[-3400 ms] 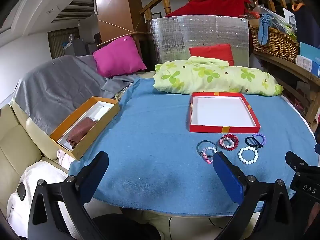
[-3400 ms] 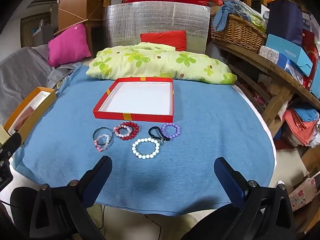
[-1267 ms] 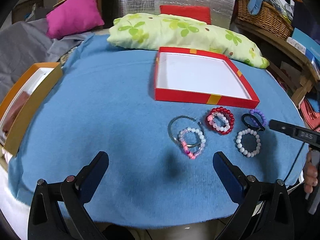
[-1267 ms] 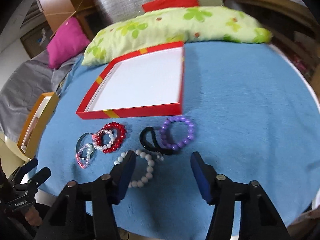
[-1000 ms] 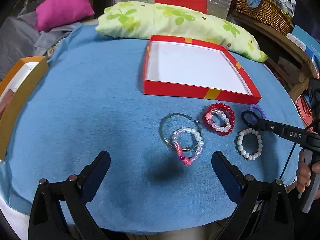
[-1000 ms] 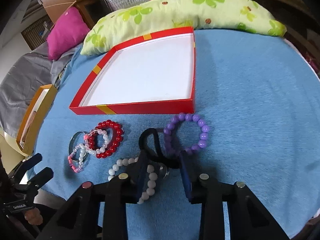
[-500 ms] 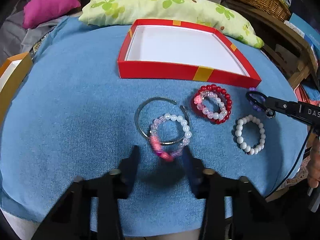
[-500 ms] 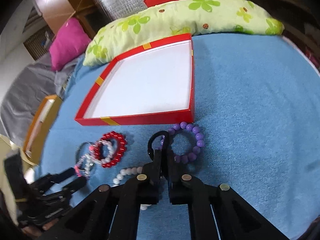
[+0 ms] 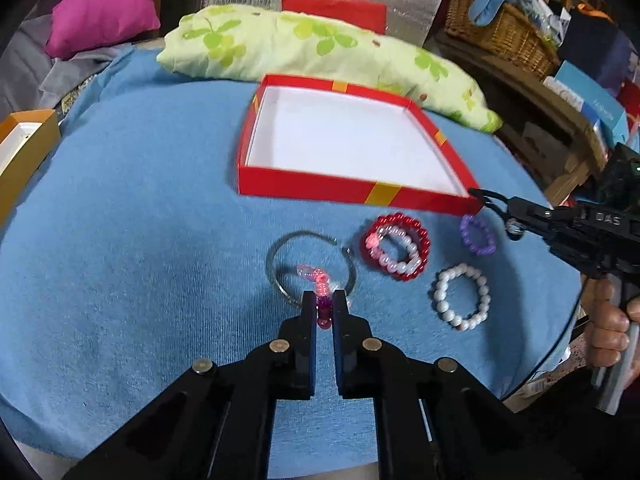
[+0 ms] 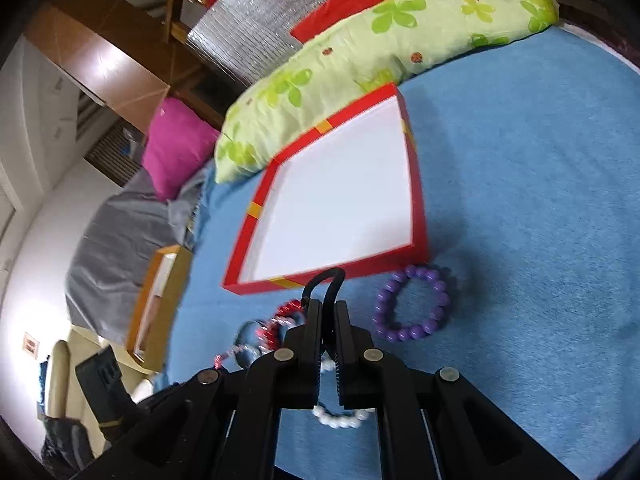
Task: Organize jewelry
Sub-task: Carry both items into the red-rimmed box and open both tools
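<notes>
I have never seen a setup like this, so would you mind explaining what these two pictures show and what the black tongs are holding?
There is no robot here: a person holds a black two-finger gripper in each hand, and each has a wide-angle camera looking along its fingers. One picture is from the left gripper, the other from the right gripper. Below is a blue cloth with an open red box, white inside and holding nothing. In front of it lie a silver bangle, a red bracelet with a pale one inside it, a purple bracelet and a white bracelet. The left gripper pinches a pink bead bracelet; the right pinches a black loop, lifted near the box.
</notes>
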